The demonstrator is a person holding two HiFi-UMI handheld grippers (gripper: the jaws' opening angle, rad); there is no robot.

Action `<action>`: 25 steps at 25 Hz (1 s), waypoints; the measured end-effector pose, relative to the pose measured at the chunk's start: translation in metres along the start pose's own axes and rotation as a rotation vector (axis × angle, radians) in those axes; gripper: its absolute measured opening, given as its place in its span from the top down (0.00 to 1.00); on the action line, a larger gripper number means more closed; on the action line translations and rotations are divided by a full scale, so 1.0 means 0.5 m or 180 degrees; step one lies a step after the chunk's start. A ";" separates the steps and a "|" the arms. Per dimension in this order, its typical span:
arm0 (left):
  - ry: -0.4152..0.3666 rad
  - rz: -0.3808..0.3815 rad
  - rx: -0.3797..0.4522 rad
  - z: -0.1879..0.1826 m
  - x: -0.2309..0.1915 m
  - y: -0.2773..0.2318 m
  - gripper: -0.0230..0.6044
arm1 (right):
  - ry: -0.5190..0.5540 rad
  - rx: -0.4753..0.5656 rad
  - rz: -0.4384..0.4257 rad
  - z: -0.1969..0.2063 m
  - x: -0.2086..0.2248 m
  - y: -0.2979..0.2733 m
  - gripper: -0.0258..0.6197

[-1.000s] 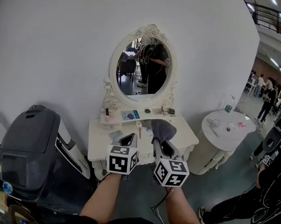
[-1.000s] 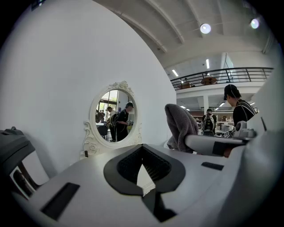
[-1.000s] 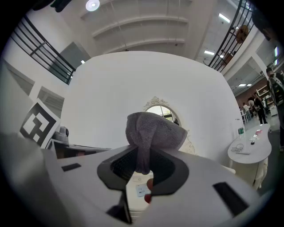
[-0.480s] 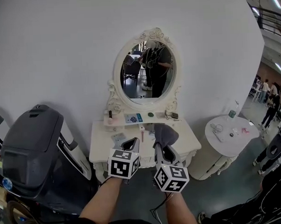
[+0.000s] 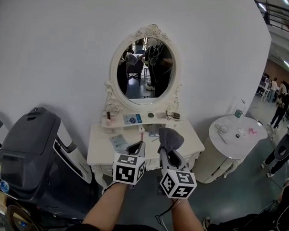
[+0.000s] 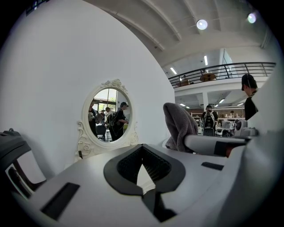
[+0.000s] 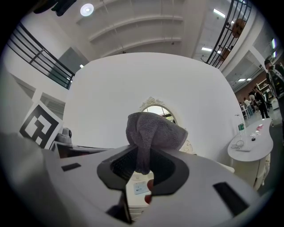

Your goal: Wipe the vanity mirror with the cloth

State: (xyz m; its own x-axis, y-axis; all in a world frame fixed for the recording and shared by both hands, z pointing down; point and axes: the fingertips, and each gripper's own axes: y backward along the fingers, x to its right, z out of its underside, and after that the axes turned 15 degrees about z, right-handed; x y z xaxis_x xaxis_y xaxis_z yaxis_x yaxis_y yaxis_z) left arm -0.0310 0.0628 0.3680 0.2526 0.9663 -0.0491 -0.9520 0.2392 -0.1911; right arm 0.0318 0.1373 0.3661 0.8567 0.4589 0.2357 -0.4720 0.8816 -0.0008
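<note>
The oval vanity mirror (image 5: 143, 69) in its ornate white frame stands on the white vanity table (image 5: 100, 150) against the wall. My right gripper (image 5: 166, 147) is shut on a grey cloth (image 5: 169, 138), which bunches up above the jaws (image 7: 153, 131). It hovers over the table's front edge, well below and short of the mirror (image 7: 159, 111). My left gripper (image 5: 138, 146) is beside it on the left, jaws together with nothing in them (image 6: 142, 148). The mirror (image 6: 106, 116) and the cloth (image 6: 179, 126) both show in the left gripper view.
Small items lie on the shelf (image 5: 133, 119) under the mirror and on the tabletop. A large black machine (image 5: 31, 146) stands left of the vanity. A round white side table (image 5: 236, 132) with small things is on the right. People stand far right.
The head view swayed a little. Both grippers stay side by side at the vanity's front edge, the cloth still held in the right one.
</note>
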 end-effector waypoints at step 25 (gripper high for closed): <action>0.0119 0.0056 0.0121 -0.031 -0.148 -0.227 0.96 | 0.0219 -0.0035 0.0061 0.003 0.096 -0.236 0.83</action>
State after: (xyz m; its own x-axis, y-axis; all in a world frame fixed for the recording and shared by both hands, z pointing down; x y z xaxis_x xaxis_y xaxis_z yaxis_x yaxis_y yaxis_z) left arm 0.0609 -0.0372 0.3779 0.2415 0.9663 -0.0890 -0.9620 0.2264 -0.1524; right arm 0.1283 0.0550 0.3791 0.8599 0.4819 0.1682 -0.4865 0.8735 -0.0155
